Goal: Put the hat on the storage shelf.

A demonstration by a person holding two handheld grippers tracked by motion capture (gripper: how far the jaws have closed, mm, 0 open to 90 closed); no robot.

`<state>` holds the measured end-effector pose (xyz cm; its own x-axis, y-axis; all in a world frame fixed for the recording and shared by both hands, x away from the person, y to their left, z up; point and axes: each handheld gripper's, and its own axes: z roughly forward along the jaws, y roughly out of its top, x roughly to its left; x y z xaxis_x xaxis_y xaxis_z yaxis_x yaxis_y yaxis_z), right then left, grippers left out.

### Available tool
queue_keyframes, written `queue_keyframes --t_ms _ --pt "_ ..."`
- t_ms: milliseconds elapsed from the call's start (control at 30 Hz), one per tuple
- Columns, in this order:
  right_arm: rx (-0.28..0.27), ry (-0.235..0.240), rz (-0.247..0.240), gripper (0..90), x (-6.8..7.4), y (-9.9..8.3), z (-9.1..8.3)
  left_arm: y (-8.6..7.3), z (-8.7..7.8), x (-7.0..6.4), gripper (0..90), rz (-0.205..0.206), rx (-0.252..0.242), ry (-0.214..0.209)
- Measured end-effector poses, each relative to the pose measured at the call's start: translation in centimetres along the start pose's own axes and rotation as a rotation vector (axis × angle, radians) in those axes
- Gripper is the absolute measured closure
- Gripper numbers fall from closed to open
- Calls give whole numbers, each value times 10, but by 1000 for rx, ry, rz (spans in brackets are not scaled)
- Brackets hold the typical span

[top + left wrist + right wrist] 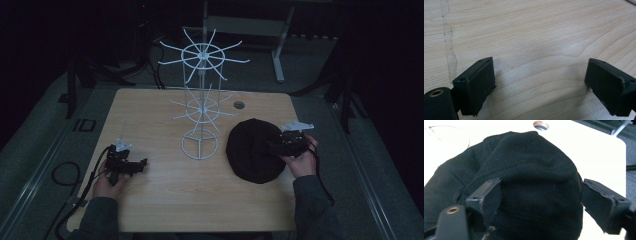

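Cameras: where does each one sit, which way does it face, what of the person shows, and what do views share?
High view: above the person's side, looking forward and down on the table; forearms, left gripper, right gripper, white wire rack.
Left gripper view: on the left gripper, facing bare wood between open jaws.
Right gripper view: on the right gripper, open jaws over the black hat.
Shared: the hat and the table's cable hole.

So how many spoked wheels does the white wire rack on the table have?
2. The upper wheel tops the rack's pole; the lower wheel sits partway down, above the ring base. None appears hidden.
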<state>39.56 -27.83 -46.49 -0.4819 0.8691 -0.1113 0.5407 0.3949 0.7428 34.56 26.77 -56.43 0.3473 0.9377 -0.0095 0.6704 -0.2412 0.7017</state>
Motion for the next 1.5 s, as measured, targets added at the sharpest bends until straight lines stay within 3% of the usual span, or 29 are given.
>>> queue_keyframes --t_ms 367,467,667,933,1067,1100,1133,1267,1300,1333,1400,1467,1500 --pt "-45 2 48 106 13 22 4 0 0 0 102 -2 -1 0" --pt "-43 -10 37 102 22 35 12 0 0 0 102 2 1 1" --pt "17 -37 6 101 32 42 32 0 0 0 102 1 1 0" --pt "119 -45 22 126 29 30 49 0 0 0 102 0 1 0" --pt "150 -14 59 264 25 28 50 0 0 0 102 0 1 0" --pt "150 -14 59 264 25 28 50 0 0 0 102 0 1 0" --pt "169 0 68 422 24 27 49 0 0 0 102 0 1 0" --pt "211 34 83 674 23 26 51 0 0 0 102 0 1 0" --pt "211 34 83 674 23 26 51 0 0 0 102 0 1 0" --pt "219 45 94 752 22 26 51 0 0 0 102 0 0 0" --pt "218 46 96 787 21 26 51 0 0 0 102 0 1 0" --pt "197 75 146 846 16 27 46 0 0 0 102 0 1 0" --pt "197 75 146 846 16 27 46 0 0 0 102 0 1 0"
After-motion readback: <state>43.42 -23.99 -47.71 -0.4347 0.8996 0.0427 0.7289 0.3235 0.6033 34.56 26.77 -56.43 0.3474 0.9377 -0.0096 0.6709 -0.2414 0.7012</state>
